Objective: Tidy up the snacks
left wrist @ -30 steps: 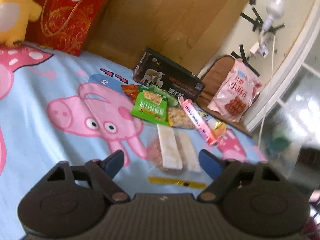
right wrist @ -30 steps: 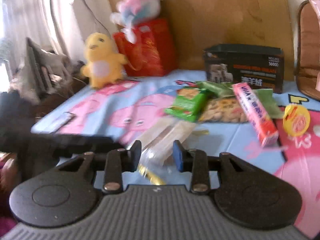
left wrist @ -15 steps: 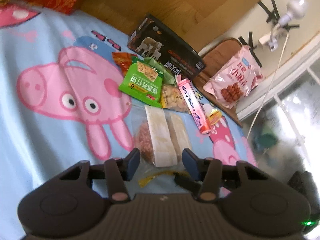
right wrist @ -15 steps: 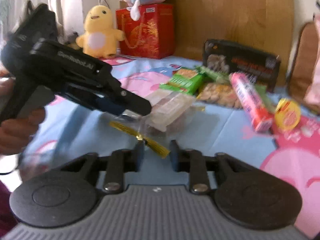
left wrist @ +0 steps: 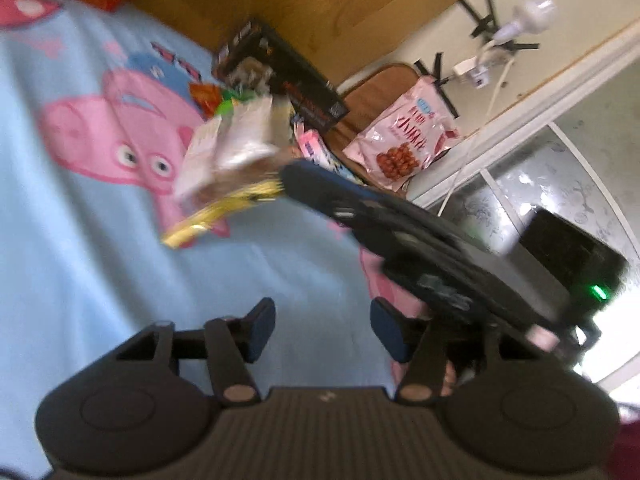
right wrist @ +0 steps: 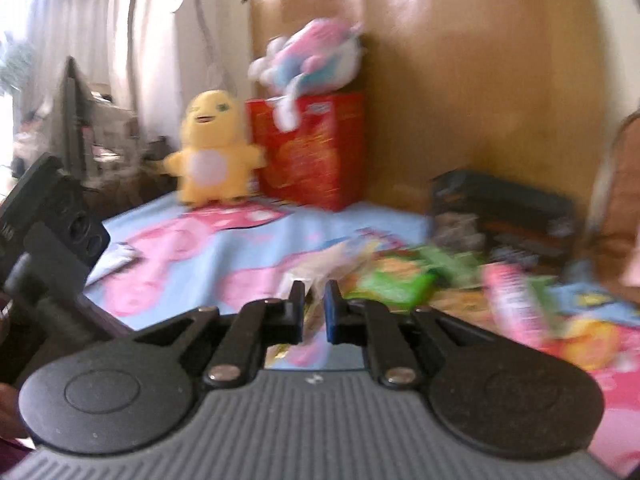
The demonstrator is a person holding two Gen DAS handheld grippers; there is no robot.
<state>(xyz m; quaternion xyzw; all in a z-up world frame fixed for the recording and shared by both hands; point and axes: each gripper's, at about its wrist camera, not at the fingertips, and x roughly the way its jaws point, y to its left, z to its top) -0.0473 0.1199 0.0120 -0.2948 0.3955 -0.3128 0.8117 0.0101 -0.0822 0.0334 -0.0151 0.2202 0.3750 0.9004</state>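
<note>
The left wrist view looks down steeply and close over the bed (left wrist: 80, 240), facing the far right corner by the wall. The right wrist view sits lower, facing more level toward the far left headboard (right wrist: 460, 80). Both share the black box (left wrist: 288, 68) (right wrist: 520, 208) and snack pile (left wrist: 236, 136) (right wrist: 392, 280).

Yellow plush chick (right wrist: 214, 156) beside red gift bag (right wrist: 310, 152); pastel plush (right wrist: 312, 56) atop bag.
</note>
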